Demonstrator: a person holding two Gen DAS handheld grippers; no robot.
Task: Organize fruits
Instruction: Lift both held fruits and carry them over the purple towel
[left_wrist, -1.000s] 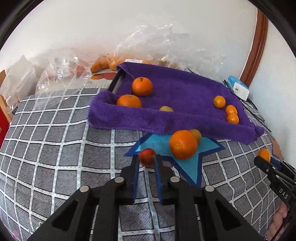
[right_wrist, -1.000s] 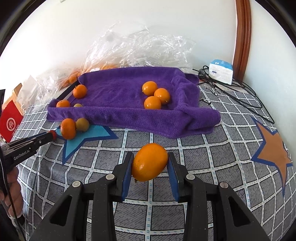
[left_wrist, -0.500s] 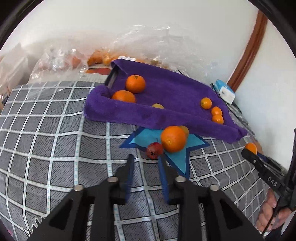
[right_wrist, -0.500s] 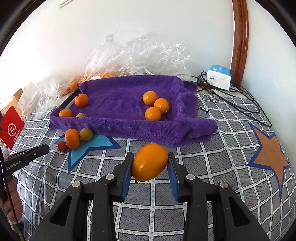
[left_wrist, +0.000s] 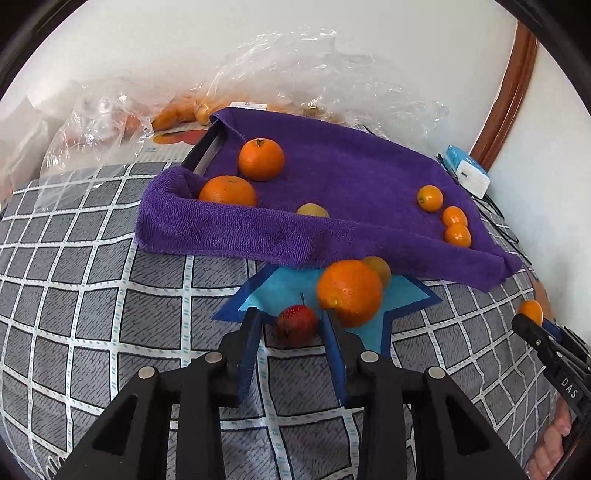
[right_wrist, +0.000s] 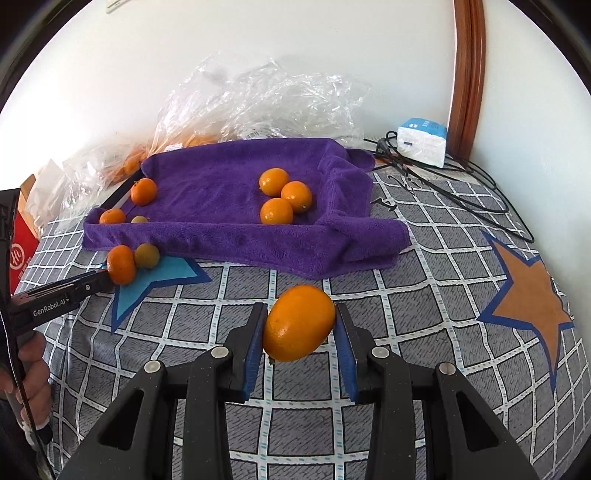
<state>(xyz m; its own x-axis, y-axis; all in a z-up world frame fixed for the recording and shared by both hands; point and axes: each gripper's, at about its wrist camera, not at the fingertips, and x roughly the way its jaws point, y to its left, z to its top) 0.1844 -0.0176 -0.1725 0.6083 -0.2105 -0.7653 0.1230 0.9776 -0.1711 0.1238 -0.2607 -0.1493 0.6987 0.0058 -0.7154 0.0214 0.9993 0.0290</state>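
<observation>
My left gripper (left_wrist: 291, 325) is open, its fingers either side of a small red fruit (left_wrist: 297, 325) lying on the cloth by a blue star patch (left_wrist: 284, 288). A big orange (left_wrist: 349, 291) and a yellow-green fruit (left_wrist: 378, 269) sit on the star right behind. My right gripper (right_wrist: 300, 325) is shut on an oval orange (right_wrist: 299, 323), held above the checked cloth. A purple-towel tray (right_wrist: 229, 236) holds two oranges (left_wrist: 260, 158) and a yellowish fruit (left_wrist: 312, 210) at its left, three small oranges (right_wrist: 282, 197) at its right.
Crumpled clear plastic bags (right_wrist: 258, 107) with more oranges lie behind the tray against the wall. A white-blue box (right_wrist: 423, 142) and black cables (right_wrist: 454, 184) sit at the back right. An orange star patch (right_wrist: 528, 291) is on the cloth at right. A red box (right_wrist: 18, 254) stands at the left.
My left gripper let go of the small red fruit, pulled back, then moved in again with its fingers open around it. My right gripper kept its hold on the oval orange, nearly still.
</observation>
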